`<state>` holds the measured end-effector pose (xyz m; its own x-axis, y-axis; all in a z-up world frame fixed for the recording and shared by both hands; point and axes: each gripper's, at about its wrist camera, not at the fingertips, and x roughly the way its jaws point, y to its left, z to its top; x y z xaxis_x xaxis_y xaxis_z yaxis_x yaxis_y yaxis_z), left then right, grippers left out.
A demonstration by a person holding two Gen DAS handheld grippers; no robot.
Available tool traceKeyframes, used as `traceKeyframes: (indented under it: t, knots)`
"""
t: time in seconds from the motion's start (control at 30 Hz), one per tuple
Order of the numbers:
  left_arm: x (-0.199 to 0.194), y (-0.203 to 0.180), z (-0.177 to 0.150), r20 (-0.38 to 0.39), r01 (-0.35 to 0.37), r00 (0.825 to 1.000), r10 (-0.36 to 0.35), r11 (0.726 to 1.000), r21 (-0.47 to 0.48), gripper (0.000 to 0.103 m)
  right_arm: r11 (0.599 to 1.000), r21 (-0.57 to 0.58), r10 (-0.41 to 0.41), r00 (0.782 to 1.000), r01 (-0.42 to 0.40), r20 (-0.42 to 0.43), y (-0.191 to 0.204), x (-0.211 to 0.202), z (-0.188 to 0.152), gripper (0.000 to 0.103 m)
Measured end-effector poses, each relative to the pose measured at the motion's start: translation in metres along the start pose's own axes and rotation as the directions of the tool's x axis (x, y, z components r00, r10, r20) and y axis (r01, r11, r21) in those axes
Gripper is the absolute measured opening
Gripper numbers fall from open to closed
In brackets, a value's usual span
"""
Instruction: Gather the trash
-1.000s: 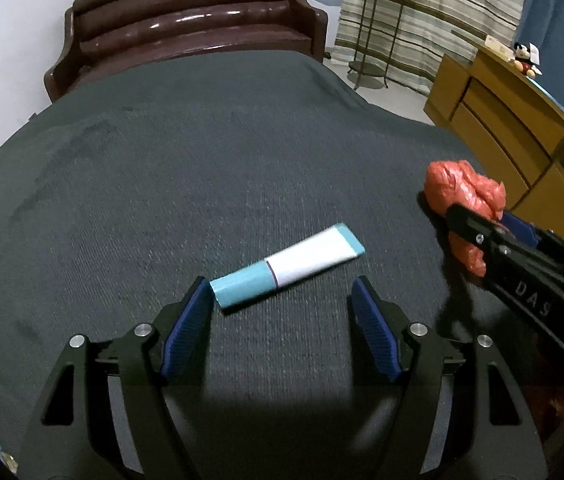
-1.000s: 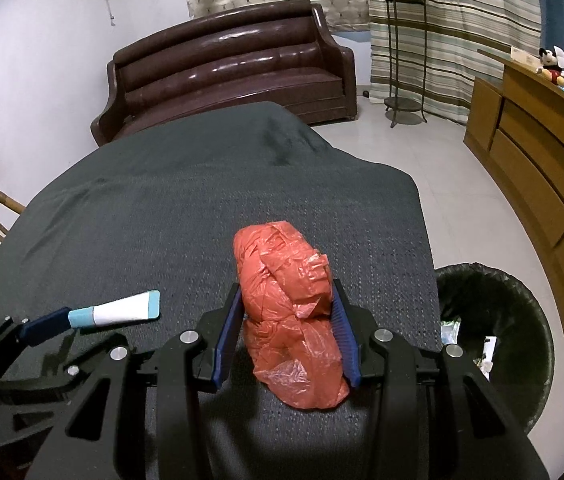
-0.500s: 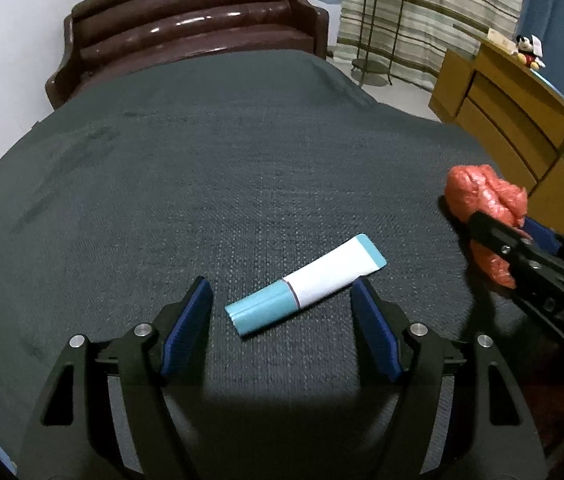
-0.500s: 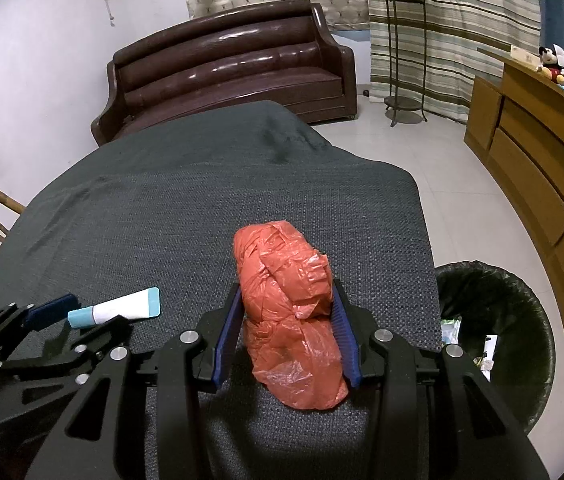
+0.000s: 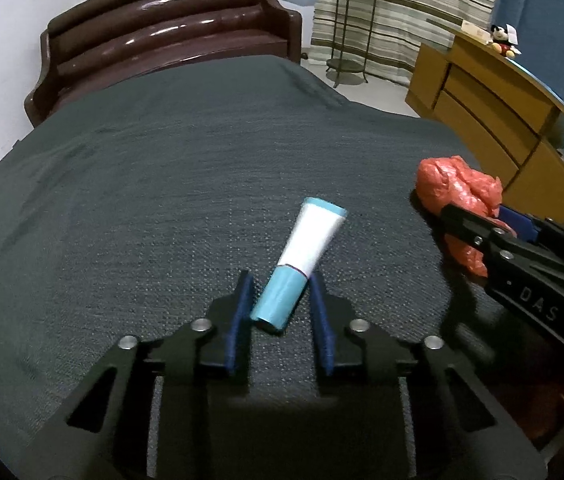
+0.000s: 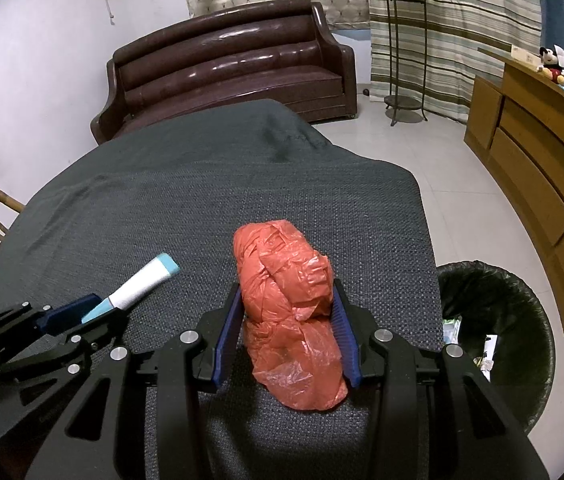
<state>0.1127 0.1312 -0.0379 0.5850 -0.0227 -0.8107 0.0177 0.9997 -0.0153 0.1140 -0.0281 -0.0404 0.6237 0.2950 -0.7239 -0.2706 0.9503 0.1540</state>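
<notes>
Trash here means two light pieces lying on the cloth-covered bench (image 6: 130,208): a small white-and-teal tube (image 5: 299,266) and a crumpled orange plastic bag (image 6: 289,304). From the left gripper's camera the bag lies at about two o'clock from the tube. The tube looks light and a little squashy with a smooth skin, so its firmer teal cap end is the sensible place to pinch. The left gripper (image 5: 280,304) is closing on that cap end, with the cap between its blue pads, though I cannot tell whether they press yet. The bag is soft, rustly and nearly weightless; the right gripper (image 6: 287,332) has its pads pressed into the bag's middle. Both grippers tilt steeply down toward the bench. A black-lined bin (image 6: 493,336) stands on the floor at about three o'clock from the bag.
</notes>
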Motion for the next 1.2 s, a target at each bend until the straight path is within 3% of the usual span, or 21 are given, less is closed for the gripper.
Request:
traceKeyframes:
  t: [0.1,0.17,0.23,0.47,0.6,0.83,1.2]
  knots:
    - [-0.001,0.000,-0.001,-0.002,-0.003,1.000,0.003,1.000,-0.003,0.028,1.000,-0.001,-0.001,1.000,0.001,0.000,0.000,0.000,0.001,0.043]
    - [0.000,0.001,0.000,-0.001,-0.007,1.000,0.007,1.000,-0.012,0.045,1.000,-0.001,0.000,1.000,0.000,0.000,-0.001,0.000,0.000,0.043]
    - [0.000,0.002,0.002,0.009,-0.013,1.000,0.013,1.000,-0.023,0.052,1.000,0.000,0.001,1.000,-0.001,0.000,0.000,0.000,0.000,0.043]
    - [0.009,-0.003,0.014,0.012,-0.025,1.000,0.025,1.000,-0.007,0.052,1.000,-0.001,0.000,1.000,0.000,-0.001,0.001,0.001,0.001,0.043]
    - [0.013,-0.007,0.014,0.007,-0.013,1.000,0.013,1.000,0.020,0.044,1.000,-0.001,0.000,1.000,0.000,-0.002,0.001,0.001,0.000,0.043]
    - [0.012,-0.009,0.014,0.018,0.029,0.999,-0.030,0.999,0.045,0.018,1.000,-0.004,-0.002,1.000,0.002,-0.005,0.001,0.001,-0.004,0.043]
    - [0.009,-0.003,0.012,0.048,0.013,0.999,-0.015,1.000,0.023,0.014,0.999,-0.022,-0.024,1.000,0.024,-0.008,0.009,0.001,-0.004,0.043]
